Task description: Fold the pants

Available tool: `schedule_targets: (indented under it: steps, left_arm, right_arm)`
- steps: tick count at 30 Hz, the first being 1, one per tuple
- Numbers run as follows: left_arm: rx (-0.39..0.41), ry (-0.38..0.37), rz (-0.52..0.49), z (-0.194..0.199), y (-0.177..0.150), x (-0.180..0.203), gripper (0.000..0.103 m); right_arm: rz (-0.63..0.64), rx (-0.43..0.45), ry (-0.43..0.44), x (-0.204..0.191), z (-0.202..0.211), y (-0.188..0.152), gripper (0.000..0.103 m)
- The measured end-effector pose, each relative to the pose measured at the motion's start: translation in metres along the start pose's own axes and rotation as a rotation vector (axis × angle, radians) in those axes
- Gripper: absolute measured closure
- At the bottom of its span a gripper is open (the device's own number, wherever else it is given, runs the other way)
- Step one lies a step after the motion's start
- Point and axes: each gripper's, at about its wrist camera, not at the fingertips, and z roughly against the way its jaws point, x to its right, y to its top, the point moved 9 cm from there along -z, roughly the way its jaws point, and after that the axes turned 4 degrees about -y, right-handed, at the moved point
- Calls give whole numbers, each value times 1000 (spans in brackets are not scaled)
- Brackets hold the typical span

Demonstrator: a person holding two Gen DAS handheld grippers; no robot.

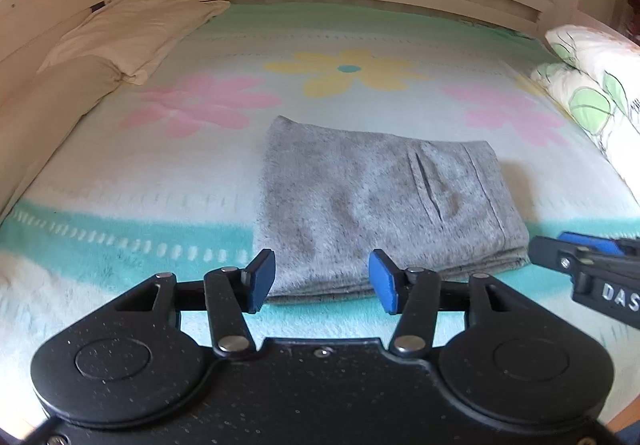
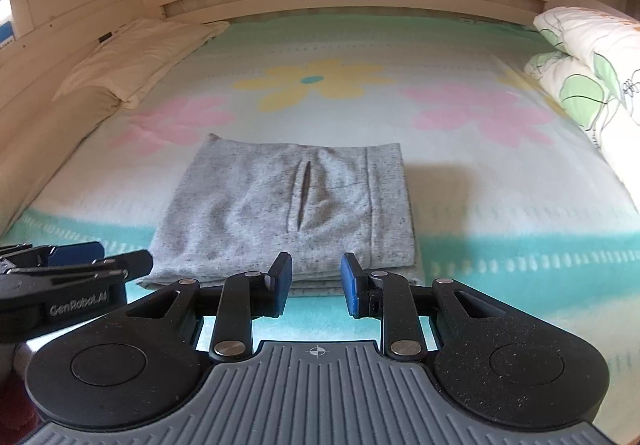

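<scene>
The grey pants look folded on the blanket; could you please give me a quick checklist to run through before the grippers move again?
1. Grey pants folded into a compact rectangle: ok.
2. Layers aligned at the near edge: ok; the far edge cannot be seen.
3. Left gripper open, nothing between its pads: ok.
4. Right gripper open, holding no fabric: ok.
5. Both grippers clear of the pants: cannot tell, the tips overlap the near edge.
6. Flowered blanket flat around the pants: ok.

Folded pants [image 1: 380,197] are lying on the blanket [image 1: 160,173]; beyond them I'm seeing one pillow [image 1: 132,33] far left, another pillow [image 1: 592,85] far right.
</scene>
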Motion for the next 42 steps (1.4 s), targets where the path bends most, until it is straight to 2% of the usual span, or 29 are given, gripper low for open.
schedule_targets:
  steps: [8,17,42]
  left_arm:
    - [-28,-27,27,-9,-6,1,45]
    - [-19,-36,35,-8,-3,5,44]
    - [-1,14,17,-7,-2,0,44]
  right_arm:
    - [-25,-28,-1,1,-14,2,76]
    - [-1,-48,4,-7,-17,-3,76]
    - [-16,-44,11,-5,-14,-2,76]
